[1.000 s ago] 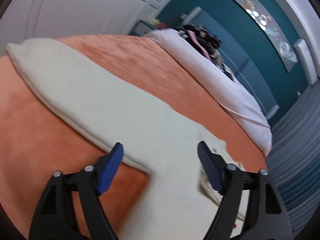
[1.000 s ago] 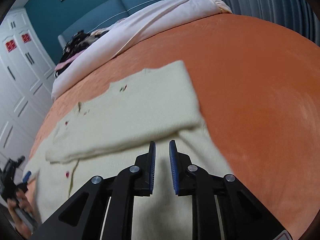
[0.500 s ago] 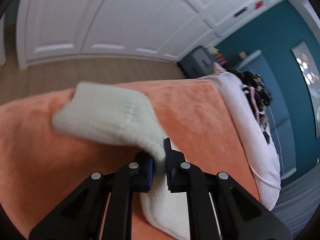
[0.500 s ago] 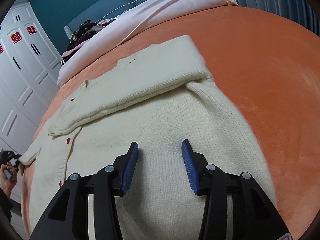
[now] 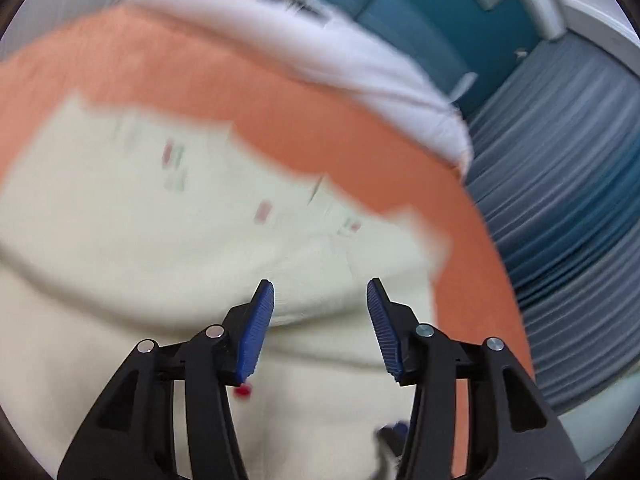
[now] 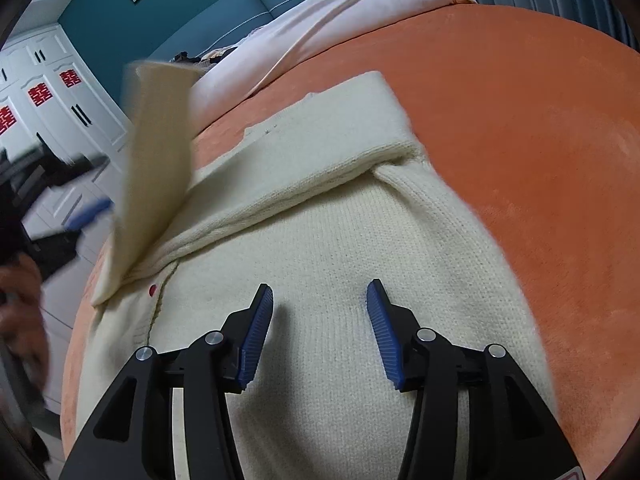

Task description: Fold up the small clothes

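Teal walls, a padded headboard and white wardrobe doors frame the bed, whose orange cover carries the cream knitted cardigan we are folding. It lies flat across the middle of the cover, its red buttons showing near the placket. One sleeve is already laid across the chest, ending toward the far right. The other sleeve is in the air at the left of the right-hand view, swinging over the body but not yet settled. Our left tool hovers over the upper part of the garment; its jaws are opening and nothing sits between them, though that view is badly blurred. Our right tool hovers over the lower body of the knit, jaws widening a little too, with only flat fabric beneath and nothing pinched. We judge the task roughly midway: the sleeves are nearly in, while the second sleeve needs laying flat and the body still has to be folded.
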Demonstrator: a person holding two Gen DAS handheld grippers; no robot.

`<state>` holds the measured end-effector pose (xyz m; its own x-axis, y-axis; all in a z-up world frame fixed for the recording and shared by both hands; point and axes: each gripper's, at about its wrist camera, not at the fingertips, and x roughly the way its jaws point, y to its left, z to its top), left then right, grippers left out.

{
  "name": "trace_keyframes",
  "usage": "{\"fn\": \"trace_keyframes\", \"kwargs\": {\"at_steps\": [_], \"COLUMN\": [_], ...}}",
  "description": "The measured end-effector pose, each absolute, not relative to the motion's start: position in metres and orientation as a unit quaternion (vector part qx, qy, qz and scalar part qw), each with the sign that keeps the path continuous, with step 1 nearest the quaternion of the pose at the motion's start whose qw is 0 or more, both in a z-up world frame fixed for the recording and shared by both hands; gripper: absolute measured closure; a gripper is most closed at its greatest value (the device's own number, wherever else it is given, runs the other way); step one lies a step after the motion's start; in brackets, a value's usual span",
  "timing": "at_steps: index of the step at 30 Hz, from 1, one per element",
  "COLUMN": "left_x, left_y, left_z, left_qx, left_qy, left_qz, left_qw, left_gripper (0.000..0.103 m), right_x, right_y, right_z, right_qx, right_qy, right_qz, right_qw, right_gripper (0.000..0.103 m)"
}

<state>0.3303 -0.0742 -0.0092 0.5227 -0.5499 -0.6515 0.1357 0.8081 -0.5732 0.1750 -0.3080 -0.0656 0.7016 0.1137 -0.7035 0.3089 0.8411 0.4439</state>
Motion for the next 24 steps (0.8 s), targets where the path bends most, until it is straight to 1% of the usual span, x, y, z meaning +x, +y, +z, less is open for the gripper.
{"fn": "trace_keyframes", "kwargs": {"at_steps": [1,2,3,4,6,8,9,11,12,16,17,18,19,20,21,22,23,24], "left_x": [0.323,0.317,0.308,0.307,0.319,0.331,0.329,0.338,0.341,0.354,0.355,0.352,0.352,0.351,0.344,0.344,0.345,0.349], "left_y": [-0.067,-0.055,-0.043,-0.025,0.017,0.057,0.073,0.104,0.117,0.142,0.144,0.143,0.143,0.142,0.144,0.145,0.145,0.146], "left_z": [-0.024,-0.032,-0.036,-0.034,-0.022,-0.013,-0.016,-0.021,-0.026,-0.048,-0.049,-0.049,-0.046,-0.040,-0.034,-0.026,-0.017,-0.015], "left_qx": [-0.254,-0.277,-0.293,-0.308,-0.332,-0.353,-0.365,-0.395,-0.414,-0.471,-0.478,-0.473,-0.465,-0.456,-0.453,-0.447,-0.432,-0.420], "left_qy": [0.446,0.444,0.441,0.431,0.401,0.383,0.381,0.386,0.386,0.394,0.392,0.393,0.392,0.382,0.361,0.341,0.331,0.327], "left_qz": [-0.189,-0.178,-0.163,-0.145,-0.119,-0.085,-0.069,-0.036,-0.024,0.010,0.016,0.024,0.029,0.025,0.009,-0.013,-0.015,-0.013], "left_qw": [0.837,0.833,0.833,0.835,0.846,0.849,0.847,0.833,0.824,0.790,0.786,0.788,0.793,0.803,0.815,0.827,0.839,0.846], "left_gripper": [0.056,0.053,0.044,0.041,0.034,0.029,0.029,0.029,0.029,0.029,0.033,0.045,0.052,0.064,0.089,0.096,0.096,0.095], "right_x": [0.175,0.175,0.175,0.176,0.176,0.188,0.199,0.227,0.241,0.292,0.301,0.311,0.316,0.316,0.312,0.307,0.302,0.300], "right_y": [-0.309,-0.310,-0.310,-0.311,-0.310,-0.312,-0.314,-0.318,-0.320,-0.313,-0.310,-0.305,-0.303,-0.304,-0.305,-0.306,-0.307,-0.309], "right_z": [-0.065,-0.065,-0.063,-0.058,-0.043,-0.026,-0.021,-0.021,-0.022,-0.044,-0.048,-0.047,-0.041,-0.026,-0.003,0.012,0.028,0.033], "right_qx": [0.280,0.284,0.286,0.286,0.282,0.284,0.289,0.300,0.299,0.283,0.281,0.276,0.274,0.287,0.295,0.295,0.293,0.287], "right_qy": [0.381,0.381,0.382,0.384,0.368,0.344,0.343,0.355,0.361,0.413,0.420,0.430,0.432,0.402,0.361,0.336,0.307,0.294], "right_qz": [-0.052,-0.050,-0.050,-0.053,-0.059,-0.053,-0.050,-0.048,-0.052,-0.062,-0.058,-0.046,-0.043,-0.024,-0.002,0.008,0.017,0.015], "right_qw": [0.880,0.879,0.877,0.876,0.884,0.893,0.892,0.884,0.882,0.864,0.861,0.858,0.858,0.869,0.885,0.894,0.905,0.912], "right_gripper": [0.054,0.054,0.054,0.054,0.049,0.048,0.048,0.043,0.043,0.041,0.051,0.067,0.094,0.095,0.095,0.095,0.096,0.096]}}
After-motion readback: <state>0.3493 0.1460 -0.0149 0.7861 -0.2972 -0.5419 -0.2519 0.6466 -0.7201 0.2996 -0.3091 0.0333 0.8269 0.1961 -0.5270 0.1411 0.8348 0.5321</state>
